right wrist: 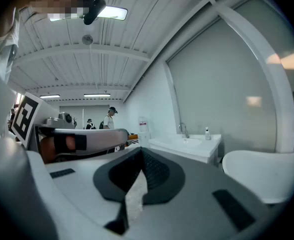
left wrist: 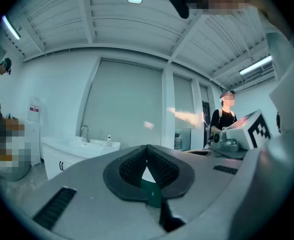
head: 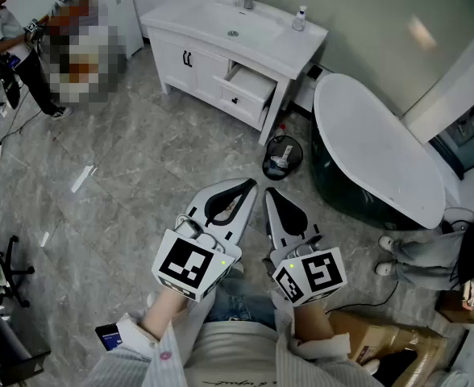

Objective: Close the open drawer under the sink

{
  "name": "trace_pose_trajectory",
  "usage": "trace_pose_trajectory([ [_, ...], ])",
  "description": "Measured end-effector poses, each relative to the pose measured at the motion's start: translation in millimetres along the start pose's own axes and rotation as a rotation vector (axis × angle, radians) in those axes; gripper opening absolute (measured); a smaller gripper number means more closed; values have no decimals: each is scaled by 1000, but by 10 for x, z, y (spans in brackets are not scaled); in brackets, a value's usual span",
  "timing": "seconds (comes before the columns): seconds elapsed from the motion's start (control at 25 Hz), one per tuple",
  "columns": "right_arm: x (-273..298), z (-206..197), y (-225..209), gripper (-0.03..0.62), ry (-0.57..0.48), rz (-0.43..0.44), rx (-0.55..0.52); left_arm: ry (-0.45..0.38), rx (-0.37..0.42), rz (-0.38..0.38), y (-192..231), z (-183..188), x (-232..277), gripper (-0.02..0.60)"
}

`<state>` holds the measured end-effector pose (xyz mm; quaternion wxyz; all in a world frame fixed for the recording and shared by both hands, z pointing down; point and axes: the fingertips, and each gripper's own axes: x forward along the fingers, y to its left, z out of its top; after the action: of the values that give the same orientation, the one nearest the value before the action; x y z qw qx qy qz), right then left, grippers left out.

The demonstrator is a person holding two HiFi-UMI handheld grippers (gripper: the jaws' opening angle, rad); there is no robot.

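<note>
Closest to you, your left gripper (head: pixel 241 190) has its jaws pressed together with nothing in them. Right beside it, your right gripper (head: pixel 274 198) is the same: squeezed together and empty. Both hang over the grey floor (head: pixel 140 176), far from the white cabinet (head: pixel 185 59) under the sink (head: pixel 233 18). The drawer (head: pixel 249 85), on the cabinet's right side, sticks out open. So I think nothing is done yet. You need to go over and push it all the way in.

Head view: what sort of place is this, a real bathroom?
Probably a bathroom mock-up inside a bigger workspace: a white sink cabinet and a bathtub stand here, but a person in a cap stands close by.
</note>
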<state>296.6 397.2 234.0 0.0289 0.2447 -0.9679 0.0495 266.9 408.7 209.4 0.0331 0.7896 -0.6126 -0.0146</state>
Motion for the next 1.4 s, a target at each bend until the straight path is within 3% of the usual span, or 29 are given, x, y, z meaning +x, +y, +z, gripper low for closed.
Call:
trace_pose_trajectory([
  [0.32,-51,-34,-58,9,-4,14,-10,-8,0,22,-67,-36,4,15],
  [0.68,191,-85,22,9,14,41,-4,11,-25,75,250,-107,-71,15],
  [0.92,238,-116,-39,9,28,61,-3,10,-31,85,241,-132,11,15],
  [1.4,1255,-50,-406,9,39,54,1,14,16,67,1121,-55,665,15],
])
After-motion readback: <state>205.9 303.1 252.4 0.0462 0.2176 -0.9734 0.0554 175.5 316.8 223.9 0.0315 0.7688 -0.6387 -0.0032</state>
